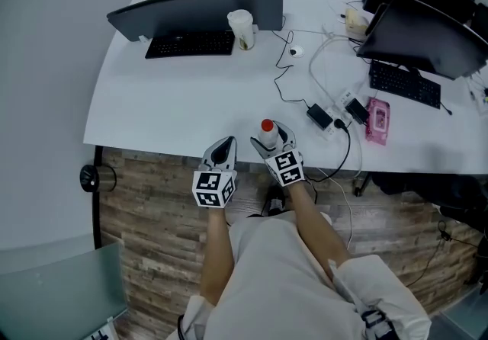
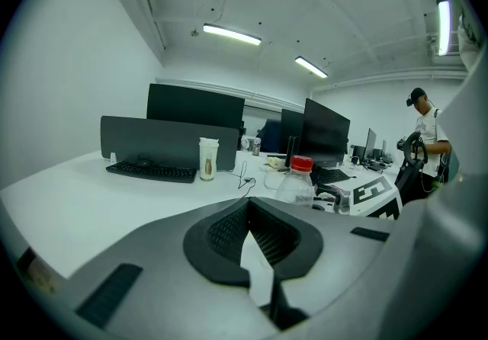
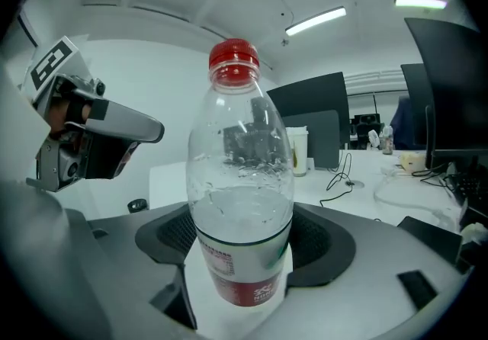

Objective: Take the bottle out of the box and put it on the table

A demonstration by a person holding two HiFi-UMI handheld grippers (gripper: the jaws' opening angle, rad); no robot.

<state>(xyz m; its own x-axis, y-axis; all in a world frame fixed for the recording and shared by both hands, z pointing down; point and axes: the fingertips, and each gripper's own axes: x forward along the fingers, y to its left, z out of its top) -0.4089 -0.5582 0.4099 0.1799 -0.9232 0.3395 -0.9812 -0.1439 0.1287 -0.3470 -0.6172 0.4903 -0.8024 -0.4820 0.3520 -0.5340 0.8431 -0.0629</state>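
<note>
At the near edge of the table: the bottle is seen standing upright on the white top, a little right of the middle.
Bottle make-up: a clear body with a red cap, partly filled with clear liquid; a red-and-white label is wrapped round the lower part.
Right gripper: the jaws are set wide apart with the bottle standing between them. The pads appear to stand just off its sides, so no clamp is judged to be applied.
Left gripper: the jaws are closed tip to tip with nothing between them. It is held at the table's near edge, just left of the bottle and apart from it.
Box: none can be found in any view.
Far part of the table: a keyboard, a cup and monitors are seen well apart from the bottle.
Done: the taking out and the setting down are judged complete, since the bottle is carried by the table on its own base.
Left to do: only the drawing back of the right gripper, clear of the bottle and without tipping it, is judged outstanding.
</note>
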